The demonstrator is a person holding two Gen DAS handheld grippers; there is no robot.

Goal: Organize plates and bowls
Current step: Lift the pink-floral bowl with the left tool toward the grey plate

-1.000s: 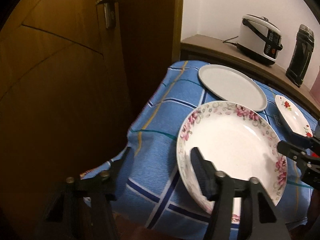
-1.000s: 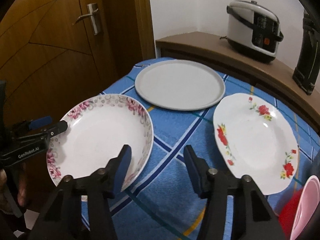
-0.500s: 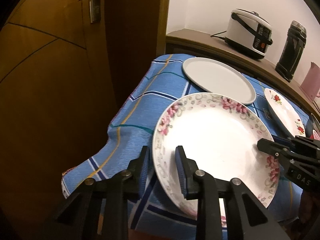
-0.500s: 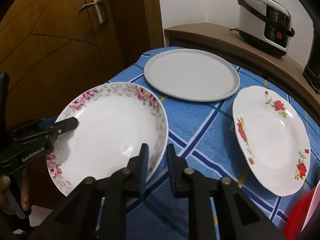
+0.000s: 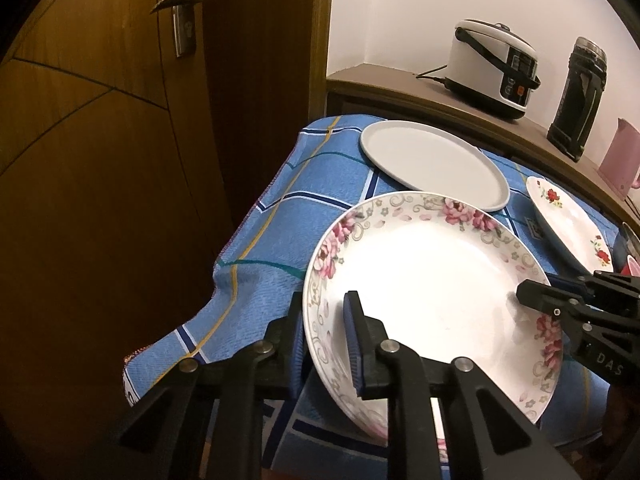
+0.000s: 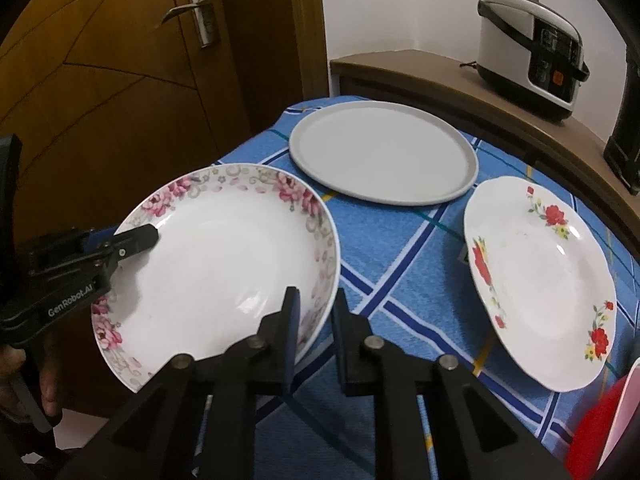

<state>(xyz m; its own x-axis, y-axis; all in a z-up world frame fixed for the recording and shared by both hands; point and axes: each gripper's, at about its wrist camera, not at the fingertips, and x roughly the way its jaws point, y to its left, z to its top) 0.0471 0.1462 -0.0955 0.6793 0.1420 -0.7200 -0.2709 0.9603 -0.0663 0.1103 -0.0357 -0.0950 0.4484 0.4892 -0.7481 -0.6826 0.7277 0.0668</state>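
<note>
A deep white plate with a pink flower rim (image 5: 432,280) (image 6: 216,264) is held tilted over the table's near left corner. My left gripper (image 5: 324,340) is shut on its left rim and shows in the right wrist view (image 6: 136,240). My right gripper (image 6: 314,328) is shut on its right rim and shows in the left wrist view (image 5: 532,294). A plain grey round plate (image 5: 432,160) (image 6: 384,152) lies flat behind it. A white scalloped plate with red flowers (image 6: 536,276) (image 5: 568,224) lies to the right.
The table wears a blue checked cloth (image 6: 392,248). A wooden door (image 5: 100,120) stands close on the left. A shelf behind holds a white rice cooker (image 5: 492,68), a black flask (image 5: 576,92) and a pink jug (image 5: 620,156). Red and pink bowls (image 6: 600,440) sit at the right.
Both grippers have closed on opposite rims of the pink-flowered plate. The plate now hangs between them, slightly raised and tilted.
</note>
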